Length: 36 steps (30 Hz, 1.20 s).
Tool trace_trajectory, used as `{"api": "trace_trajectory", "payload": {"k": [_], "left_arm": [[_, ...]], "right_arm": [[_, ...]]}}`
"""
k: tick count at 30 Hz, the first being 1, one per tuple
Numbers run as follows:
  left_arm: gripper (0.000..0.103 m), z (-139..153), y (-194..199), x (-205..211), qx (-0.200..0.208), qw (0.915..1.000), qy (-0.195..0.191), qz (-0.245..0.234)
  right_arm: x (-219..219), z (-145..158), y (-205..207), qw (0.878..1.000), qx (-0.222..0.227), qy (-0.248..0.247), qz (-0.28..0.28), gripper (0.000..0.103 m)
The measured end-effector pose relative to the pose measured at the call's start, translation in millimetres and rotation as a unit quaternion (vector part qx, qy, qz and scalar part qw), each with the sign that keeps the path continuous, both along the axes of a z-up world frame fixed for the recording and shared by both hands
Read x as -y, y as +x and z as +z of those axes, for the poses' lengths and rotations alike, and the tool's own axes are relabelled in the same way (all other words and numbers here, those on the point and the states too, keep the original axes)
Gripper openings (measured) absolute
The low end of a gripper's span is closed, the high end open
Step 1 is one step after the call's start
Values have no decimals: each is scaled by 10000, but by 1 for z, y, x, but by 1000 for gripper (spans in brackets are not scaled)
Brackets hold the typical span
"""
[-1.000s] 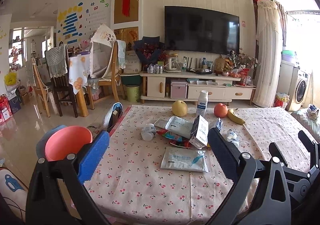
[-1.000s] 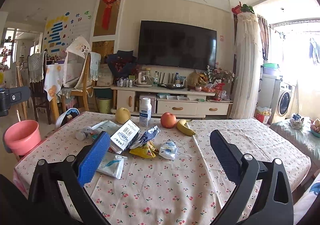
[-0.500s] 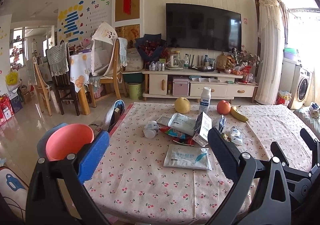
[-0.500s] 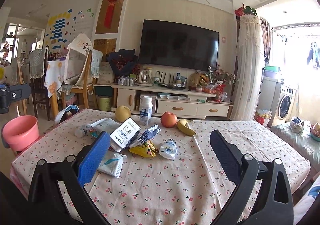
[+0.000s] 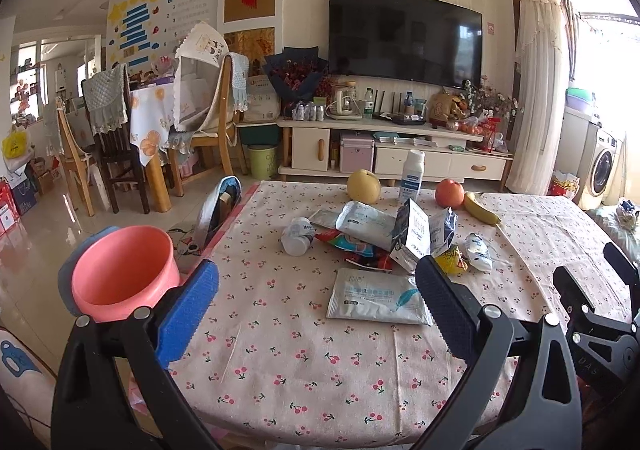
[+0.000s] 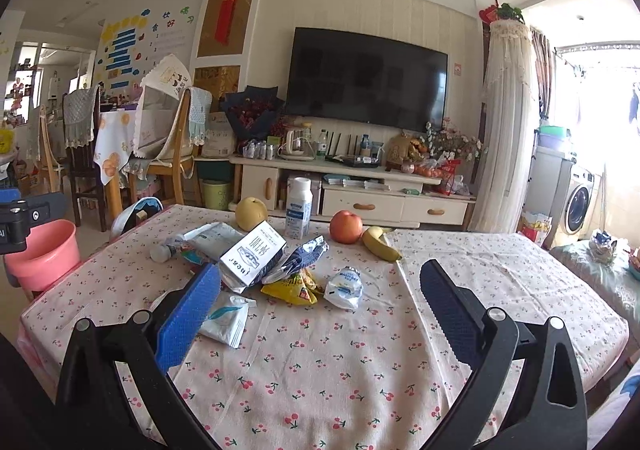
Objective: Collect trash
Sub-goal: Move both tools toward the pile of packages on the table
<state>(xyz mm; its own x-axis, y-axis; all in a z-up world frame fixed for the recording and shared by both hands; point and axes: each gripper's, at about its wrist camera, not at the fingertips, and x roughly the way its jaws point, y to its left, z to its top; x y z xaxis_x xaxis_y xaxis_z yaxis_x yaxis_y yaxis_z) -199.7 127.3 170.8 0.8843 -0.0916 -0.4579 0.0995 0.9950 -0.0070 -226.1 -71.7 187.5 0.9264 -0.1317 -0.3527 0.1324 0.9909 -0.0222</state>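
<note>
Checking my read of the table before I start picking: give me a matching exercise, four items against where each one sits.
Items:
1. flat white wipes pack
2. banana
3. pink bin
4. white bottle

Places:
A. off the table's left edge
B. upright between the pear and the apple
C. nearest trash to the left gripper
D. just right of the apple

Pairs: 1-C, 2-D, 3-A, 4-B
</note>
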Motion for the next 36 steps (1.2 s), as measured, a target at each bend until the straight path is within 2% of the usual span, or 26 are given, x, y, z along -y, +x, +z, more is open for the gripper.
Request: {"api": "trace_trajectory", "payload": {"k": [7, 11, 14, 16, 19, 22, 25, 30, 34, 36], "left_arm": [[99, -37, 40, 2, -526, 9955, -71, -785], [99, -49, 61, 12, -769, 9895, -160, -1213], [99, -56, 75, 30, -806, 9851, -10, -1520], [99, -60, 84, 44, -808, 9823, 157, -1685], [99, -68, 99, 69, -846, 9774, 477, -1879], [99, -76, 113, 95, -834, 9736, 800, -1967], [99, -84, 128, 118, -751, 9726, 1103, -1903], [99, -97, 155, 155, -628, 9693, 1749, -1609], [99, -110, 171, 180, -426, 9608, 2381, -1352], [92, -116, 177, 190, -343, 9545, 2674, -1275]], "right_arm": [[18, -21, 28, 9960, -619, 619, 168, 99], [18, -33, 46, 9922, -923, 772, 340, 99], [12, -43, 62, 9874, -1234, 811, 577, 99], [9, -49, 70, 9856, -1392, 758, 596, 99], [15, -49, 76, 9862, -1378, 749, 528, 99], [33, -51, 82, 9876, -1370, 737, 225, 99], [62, -60, 88, 9827, -1458, 1144, -28, 99], [99, -81, 103, 9670, -1669, 1883, -388, 99], [110, -97, 116, 9595, -1776, 2136, -479, 98], [113, -100, 126, 9563, -1815, 2249, -439, 98]]}}
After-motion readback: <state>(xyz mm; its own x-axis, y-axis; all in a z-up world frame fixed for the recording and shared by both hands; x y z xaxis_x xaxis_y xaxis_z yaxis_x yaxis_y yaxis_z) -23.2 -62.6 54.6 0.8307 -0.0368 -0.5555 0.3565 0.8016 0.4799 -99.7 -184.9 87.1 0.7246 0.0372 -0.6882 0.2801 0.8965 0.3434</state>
